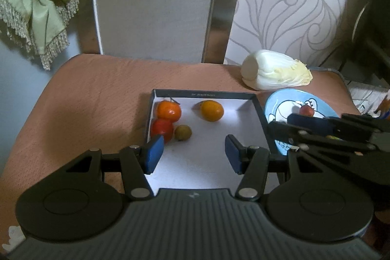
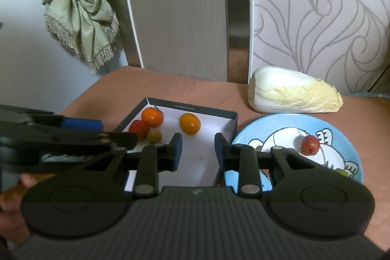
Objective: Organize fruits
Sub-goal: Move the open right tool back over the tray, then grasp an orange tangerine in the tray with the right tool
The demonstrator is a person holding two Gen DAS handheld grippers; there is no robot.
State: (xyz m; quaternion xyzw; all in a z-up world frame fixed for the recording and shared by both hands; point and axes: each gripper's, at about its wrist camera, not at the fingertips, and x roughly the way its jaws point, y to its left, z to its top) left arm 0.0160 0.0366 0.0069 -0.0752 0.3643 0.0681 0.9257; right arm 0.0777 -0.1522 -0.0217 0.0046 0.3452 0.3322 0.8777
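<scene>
Left gripper (image 1: 193, 154) hovers over the near end of the box (image 1: 203, 94), fingers about half open w/ nothing between them, just bare white box floor; looks parked there to steady or wait, not to grab. Right gripper (image 2: 198, 151) sits over the seam btw box and blue plate (image 2: 275, 121), fingers a narrow gap apart and empty, so prob. between picks. Fruit already boxed, seen from the left wrist: an orange (image 1: 169, 110) at abt 10 o'clock in the box, a red tomato-like fruit (image 1: 162, 129) touching it just below, a small yellow-green fruit (image 1: 183, 132) beside that, and a second orange fruit (image 1: 211, 110) alone near 12 o'clock. They crowd the far-left corner, likely dropped there to leave the near floor free. Still on the plate: a small red fruit (image 2: 310, 145) at abt 3 o'clock from the right gripper, plus a greenish bit (image 2: 342, 171) half hidden by the gripper body, can't tell what it is. Cabbage (image 2: 292, 95) lies at 1 o'clock on the brown cushion (image 2: 195, 87), apart from the plate, not a fruit so prob. stays put. Next pick looks like the red fruit; small and round, could roll on the glazed plate.
</scene>
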